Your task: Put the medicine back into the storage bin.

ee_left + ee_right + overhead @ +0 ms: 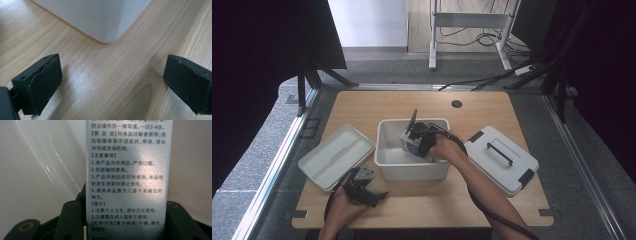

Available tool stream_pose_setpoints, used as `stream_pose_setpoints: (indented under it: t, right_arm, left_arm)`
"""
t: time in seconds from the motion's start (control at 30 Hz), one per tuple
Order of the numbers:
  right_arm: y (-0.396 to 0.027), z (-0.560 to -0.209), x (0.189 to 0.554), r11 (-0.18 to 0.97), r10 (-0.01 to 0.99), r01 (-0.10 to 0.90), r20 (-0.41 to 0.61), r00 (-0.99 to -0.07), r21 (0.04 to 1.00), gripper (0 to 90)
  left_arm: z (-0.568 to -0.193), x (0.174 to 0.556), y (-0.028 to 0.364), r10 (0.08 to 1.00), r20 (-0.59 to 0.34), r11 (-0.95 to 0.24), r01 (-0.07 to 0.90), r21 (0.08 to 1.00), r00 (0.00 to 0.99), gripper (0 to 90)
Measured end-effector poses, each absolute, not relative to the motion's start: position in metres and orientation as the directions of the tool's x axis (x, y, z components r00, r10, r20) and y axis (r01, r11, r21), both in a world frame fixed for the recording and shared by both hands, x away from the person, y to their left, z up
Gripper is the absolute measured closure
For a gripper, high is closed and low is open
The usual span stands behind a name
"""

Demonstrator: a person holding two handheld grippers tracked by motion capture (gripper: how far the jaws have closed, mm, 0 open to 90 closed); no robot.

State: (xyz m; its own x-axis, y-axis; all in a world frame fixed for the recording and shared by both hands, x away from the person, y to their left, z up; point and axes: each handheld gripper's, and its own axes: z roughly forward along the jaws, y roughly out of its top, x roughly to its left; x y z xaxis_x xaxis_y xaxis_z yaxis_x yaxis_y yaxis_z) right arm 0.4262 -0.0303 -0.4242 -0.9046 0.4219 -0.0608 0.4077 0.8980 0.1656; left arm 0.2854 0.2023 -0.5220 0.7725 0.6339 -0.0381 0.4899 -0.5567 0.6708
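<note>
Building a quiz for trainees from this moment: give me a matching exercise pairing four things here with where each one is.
Things:
1. printed box
2. white bin
3. lid with handle
4. shallow white tray

Places:
A. right of the bin, flat on the table
B. middle of the table
C. between the right gripper's jaws, inside the bin
D. left of the bin

Pairs: 1-C, 2-B, 3-A, 4-D
</note>
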Motion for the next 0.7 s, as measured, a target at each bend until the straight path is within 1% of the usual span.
stream_pose_setpoints:
  t: [0.07, 0.47, 0.63, 0.7]
  right_arm:
    - [-0.030, -0.425, 0.426, 0.898, 0.422, 0.409, -0.053, -0.905, 0.161, 51.3]
    - [-0.040, -0.398, 0.422, 0.870, 0.439, 0.416, -0.030, -0.898, 0.265, 40.9]
    - [-0.048, -0.385, 0.416, 0.856, 0.435, 0.403, -0.030, -0.900, 0.325, 32.7]
    - [-0.052, -0.379, 0.413, 0.849, 0.433, 0.396, -0.031, -0.901, 0.349, 28.1]
  left_arm:
    - [-0.522, 0.285, 0.202, 0.634, -0.038, -0.557, 0.490, 0.671, 0.772, 2.1]
    - [-0.522, 0.285, 0.202, 0.633, -0.039, -0.556, 0.489, 0.672, 0.773, 2.2]
    - [-0.522, 0.285, 0.202, 0.633, -0.039, -0.557, 0.489, 0.671, 0.773, 2.2]
    - [-0.522, 0.285, 0.202, 0.632, -0.038, -0.558, 0.489, 0.671, 0.774, 2.2]
